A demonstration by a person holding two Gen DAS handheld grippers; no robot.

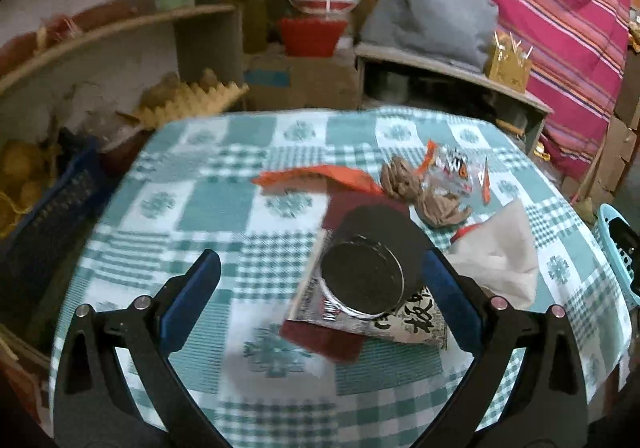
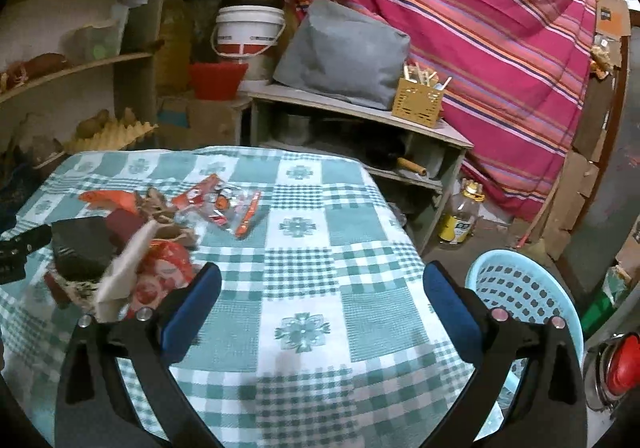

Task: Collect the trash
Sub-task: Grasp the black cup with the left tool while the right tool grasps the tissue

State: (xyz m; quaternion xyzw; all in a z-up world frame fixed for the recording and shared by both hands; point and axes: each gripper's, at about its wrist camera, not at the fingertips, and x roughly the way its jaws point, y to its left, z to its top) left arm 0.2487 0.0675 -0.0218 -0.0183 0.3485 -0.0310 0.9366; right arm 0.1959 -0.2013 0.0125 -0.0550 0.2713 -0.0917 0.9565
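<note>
A heap of trash lies on the green-checked tablecloth (image 1: 208,207). A black can (image 1: 362,278) lies on its side on a printed wrapper (image 1: 416,322) and a dark red sheet (image 1: 320,340). Behind it are an orange wrapper (image 1: 316,176), a crumpled brown paper (image 1: 416,189), a clear red-printed packet (image 1: 452,167) and a white paper (image 1: 500,248). My left gripper (image 1: 320,276) is open, its right finger beside the can. My right gripper (image 2: 320,282) is open and empty over bare cloth, right of the heap (image 2: 132,248). A light blue basket (image 2: 524,296) stands beside the table.
A low shelf (image 2: 360,107) with a grey cushion (image 2: 344,51) and a yellow holder (image 2: 418,101) stands behind the table. White and red buckets (image 2: 248,35) are at the back. A striped pink cloth (image 2: 480,27) hangs on the right. A dark blue crate (image 1: 52,207) sits left of the table.
</note>
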